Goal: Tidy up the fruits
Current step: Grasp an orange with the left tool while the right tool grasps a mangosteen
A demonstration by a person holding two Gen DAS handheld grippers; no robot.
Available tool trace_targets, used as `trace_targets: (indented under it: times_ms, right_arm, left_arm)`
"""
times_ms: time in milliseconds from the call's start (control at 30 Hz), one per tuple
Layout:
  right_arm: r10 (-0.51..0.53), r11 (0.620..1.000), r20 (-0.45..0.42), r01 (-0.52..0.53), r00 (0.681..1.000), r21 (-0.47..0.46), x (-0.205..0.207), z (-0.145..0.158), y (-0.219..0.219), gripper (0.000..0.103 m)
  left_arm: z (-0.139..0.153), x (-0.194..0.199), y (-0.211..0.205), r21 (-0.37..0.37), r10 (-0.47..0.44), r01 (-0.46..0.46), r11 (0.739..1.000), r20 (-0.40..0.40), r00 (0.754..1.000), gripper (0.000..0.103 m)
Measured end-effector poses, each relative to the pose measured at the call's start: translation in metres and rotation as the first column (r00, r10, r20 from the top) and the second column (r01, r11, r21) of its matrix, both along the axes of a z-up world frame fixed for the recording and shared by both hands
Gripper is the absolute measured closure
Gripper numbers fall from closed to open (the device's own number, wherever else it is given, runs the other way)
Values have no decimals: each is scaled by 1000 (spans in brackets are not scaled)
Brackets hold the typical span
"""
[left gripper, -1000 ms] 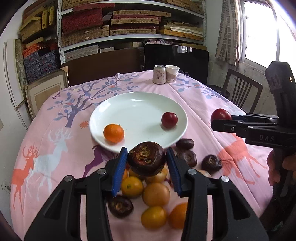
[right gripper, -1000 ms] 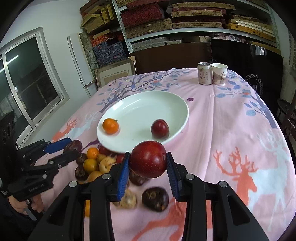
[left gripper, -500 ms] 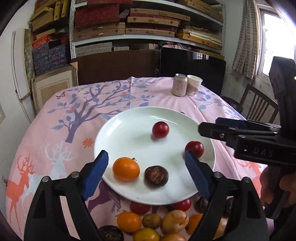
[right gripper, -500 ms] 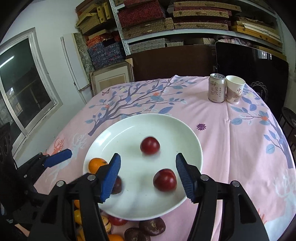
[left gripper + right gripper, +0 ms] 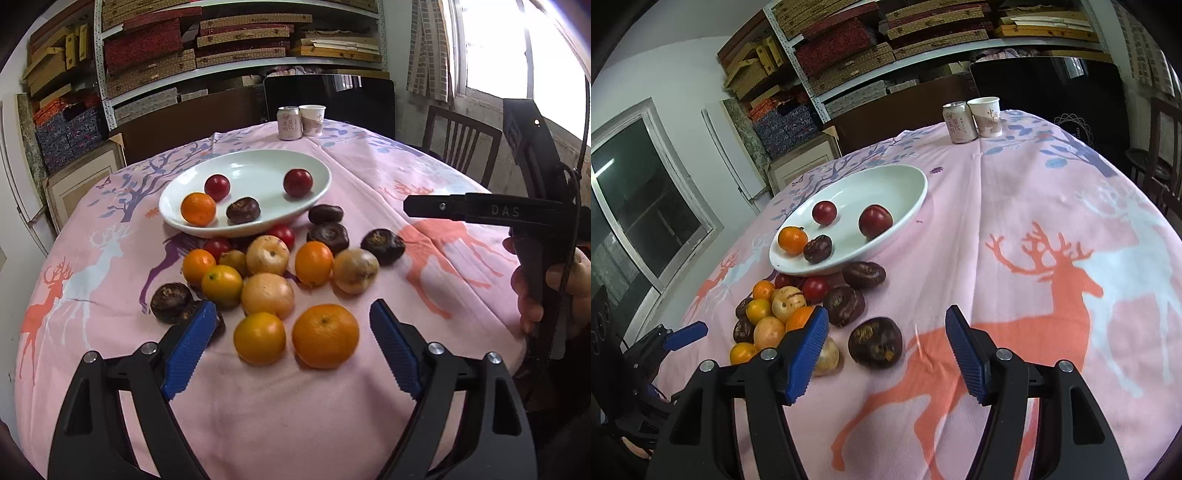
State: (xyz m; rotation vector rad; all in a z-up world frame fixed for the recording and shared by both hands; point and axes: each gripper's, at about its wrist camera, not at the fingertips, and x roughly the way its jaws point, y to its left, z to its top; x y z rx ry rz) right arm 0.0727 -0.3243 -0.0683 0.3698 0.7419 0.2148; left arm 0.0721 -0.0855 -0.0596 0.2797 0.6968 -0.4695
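On the pink tablecloth (image 5: pixel 436 177), a white plate (image 5: pixel 258 168) holds two red plums (image 5: pixel 297 182), one orange (image 5: pixel 198 208) and a dark brown fruit (image 5: pixel 243 210). Just beside its near rim lies a loose heap of fruit (image 5: pixel 273 273). The left gripper (image 5: pixel 291 347) hangs spread wide and empty over the nearest oranges; the right gripper (image 5: pixel 886 350) is likewise released, with a dark fruit (image 5: pixel 875 342) lying between its fingers.
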Motion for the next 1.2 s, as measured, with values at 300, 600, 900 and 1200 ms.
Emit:
trace_targets:
  times_ms: [300, 600, 900, 1200]
  right_arm:
    - [-5, 1000, -17, 5, 1000, -3, -3, -13, 0, 36]
    - [7, 1000, -11, -7, 1000, -7, -6, -13, 1, 36]
    - [15, 996, -53, -19, 998, -90, -1, -10, 14, 36]
    - [96, 932, -183, -153, 978, -328, 33, -17, 55, 36]
  left_arm:
    - [-29, -7, -22, 81, 4, -2, 997, -27, 1000, 53]
    - [-31, 1, -29, 83, 17, -15, 996, -23, 1000, 53]
    - [-6, -11, -6, -27, 25, -25, 999, 12, 1000, 58]
    - [22, -7, 49, -92, 155, -150, 984, 45, 987, 58]
